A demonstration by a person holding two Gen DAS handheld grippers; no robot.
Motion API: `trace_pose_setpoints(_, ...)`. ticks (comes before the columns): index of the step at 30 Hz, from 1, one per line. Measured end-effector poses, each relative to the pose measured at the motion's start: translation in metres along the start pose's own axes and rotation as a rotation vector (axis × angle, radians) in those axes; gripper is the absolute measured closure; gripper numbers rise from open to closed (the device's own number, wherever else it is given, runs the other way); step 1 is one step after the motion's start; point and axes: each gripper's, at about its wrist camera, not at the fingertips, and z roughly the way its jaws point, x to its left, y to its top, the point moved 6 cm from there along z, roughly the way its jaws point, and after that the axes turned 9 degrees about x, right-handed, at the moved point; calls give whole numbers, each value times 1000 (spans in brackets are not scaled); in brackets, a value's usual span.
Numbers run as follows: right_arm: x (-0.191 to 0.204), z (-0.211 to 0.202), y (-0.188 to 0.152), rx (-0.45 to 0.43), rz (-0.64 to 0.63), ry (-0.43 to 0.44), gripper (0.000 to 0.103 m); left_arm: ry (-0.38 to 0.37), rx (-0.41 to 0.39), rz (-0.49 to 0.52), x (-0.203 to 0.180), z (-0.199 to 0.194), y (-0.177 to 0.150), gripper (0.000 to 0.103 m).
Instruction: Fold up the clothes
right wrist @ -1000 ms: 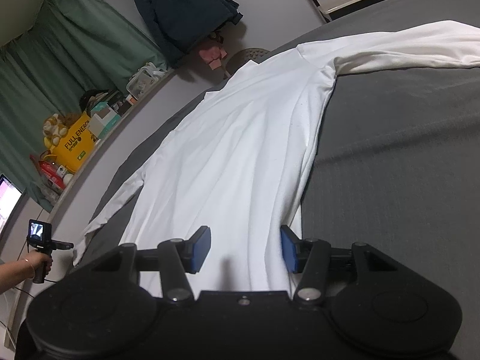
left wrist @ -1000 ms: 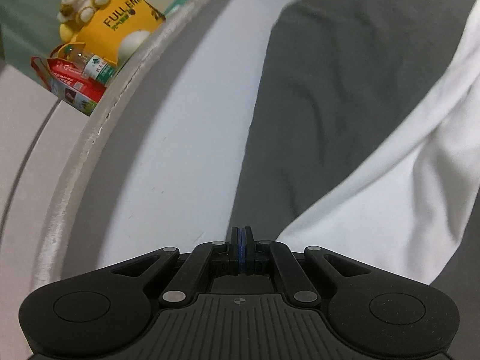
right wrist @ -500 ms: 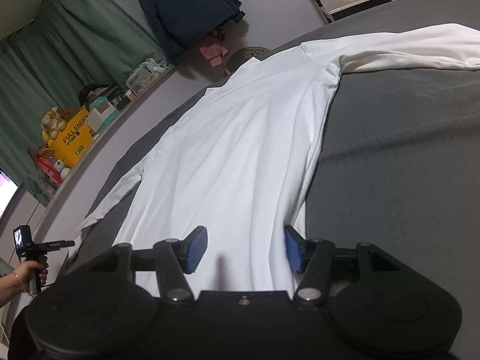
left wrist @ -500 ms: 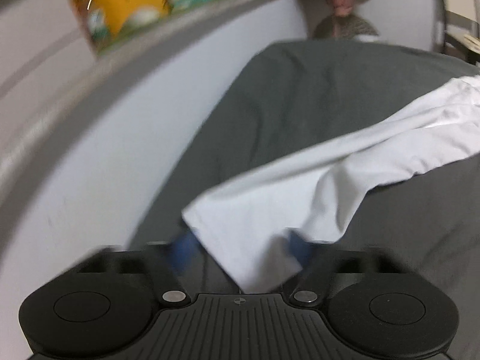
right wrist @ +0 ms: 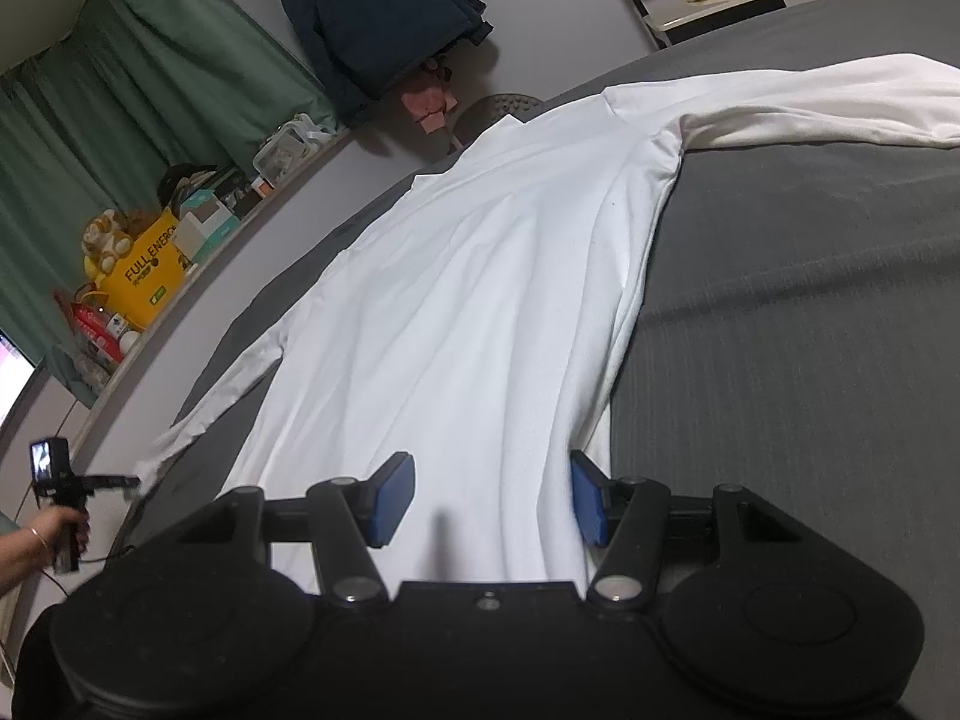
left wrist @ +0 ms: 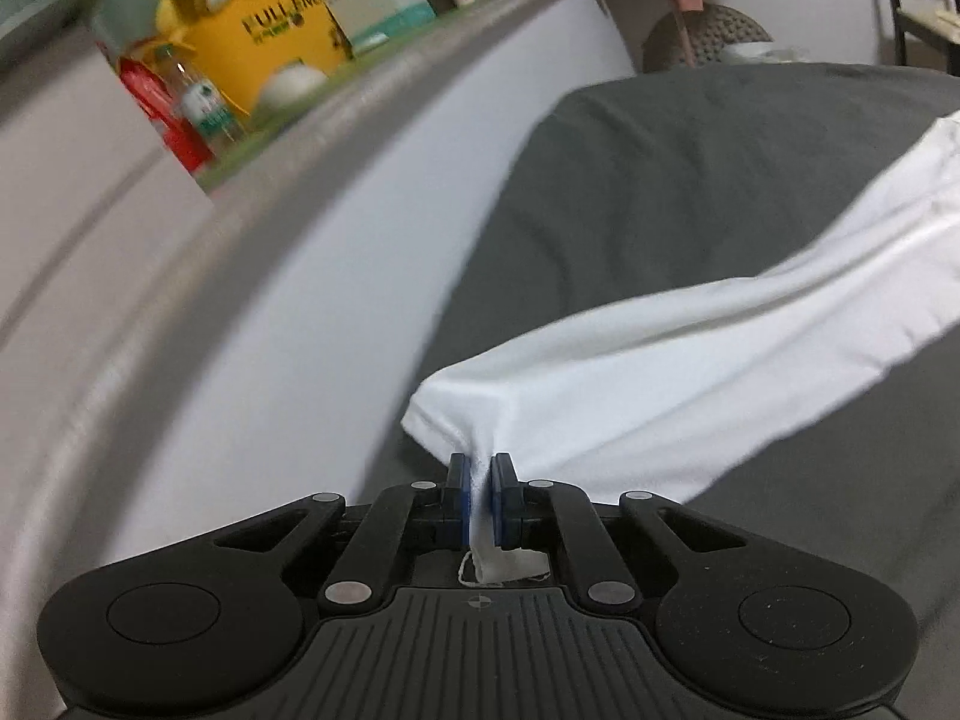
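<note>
A white long-sleeved shirt (right wrist: 480,312) lies spread flat on the grey bed (right wrist: 810,330). In the left wrist view its sleeve (left wrist: 660,360) runs from the right down to my left gripper (left wrist: 478,480). The jaws are closing, and the blue pads pinch the cuff, a bit of which pokes out behind them. The sleeve end hangs slightly lifted off the bed. My right gripper (right wrist: 492,501) is open over the shirt's near hem, with cloth lying between its blue pads (right wrist: 393,498) but not pressed. The left gripper (right wrist: 114,482) also shows at the far left, held by a hand (right wrist: 54,531).
A pale bed frame (left wrist: 270,300) curves along the left side. A ledge behind it holds a yellow box (left wrist: 264,48), a plush toy, bottles and cartons. A dark jacket (right wrist: 372,18) hangs on the far wall beside green curtains (right wrist: 120,108); a chair stands at the back right.
The left gripper was shut and empty beside the bed edge, then opened around the sleeve end, and now pinches the cuff and has raised it a little. The right gripper has barely moved.
</note>
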Motion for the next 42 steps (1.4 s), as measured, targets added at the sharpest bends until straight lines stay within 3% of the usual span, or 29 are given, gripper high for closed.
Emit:
trace_pose_setpoints(2, -1, 1, 0, 2, 3, 4, 49, 16, 27, 49, -3, 8, 2, 96)
trace_pose_setpoints(6, 0, 2, 1, 3, -2, 4, 48, -32, 144, 89, -15, 27, -3, 94)
trace_pose_setpoints(8, 0, 0, 1, 2, -5, 2, 48, -33, 115, 48, -14, 21, -6, 82)
trace_pose_setpoints(9, 0, -1, 1, 2, -10, 0, 48, -33, 90, 17, -12, 15, -7, 58)
trace_pose_setpoints(10, 1, -1, 1, 1, -16, -4, 48, -38, 40, -8, -12, 6, -8, 26)
trace_pose_setpoints(12, 3, -1, 1, 1, -34, -8, 48, -56, -121, 33, -19, -22, -11, 5)
trace_pose_setpoints(15, 5, 0, 0, 4, -58, -17, 48, -25, -279, 239, -46, -51, -21, 5)
trace_pose_setpoints(18, 7, 0, -1, 5, -66, -22, 48, 116, -328, 469, -71, -60, -30, 6)
trace_pose_setpoints(23, 6, -3, -1, 1, -62, -24, 48, 195, -332, 759, -108, -54, -45, 30)
trace_pose_setpoints(26, 6, -2, -1, 4, -61, -26, 48, 218, -316, 836, -128, -48, -45, 50)
trace_pose_setpoints(28, 6, 0, -2, 8, -62, -27, 48, 221, -303, 867, -137, -50, -48, 77)
trace_pose_setpoints(30, 5, 0, -1, 9, -64, -28, 48, 221, -288, 890, -143, -51, -52, 95)
trace_pose_setpoints(31, 5, 0, -1, 9, -64, -28, 48, 212, -289, 883, -141, -52, -55, 99)
trace_pose_setpoints(34, 5, -4, 0, 6, -64, -26, 48, 176, -291, 842, -130, -55, -63, 101)
trace_pose_setpoints(39, 4, -13, 0, -5, -47, -24, 48, 118, -225, 754, -107, -43, -72, 100)
trace_pose_setpoints(41, 5, -20, 1, -20, -40, -41, 48, 70, -204, 658, -101, -50, -74, 95)
trace_pose_setpoints(42, 5, -25, 1, -28, -36, -60, 48, 21, -206, 612, -100, -60, -76, 86)
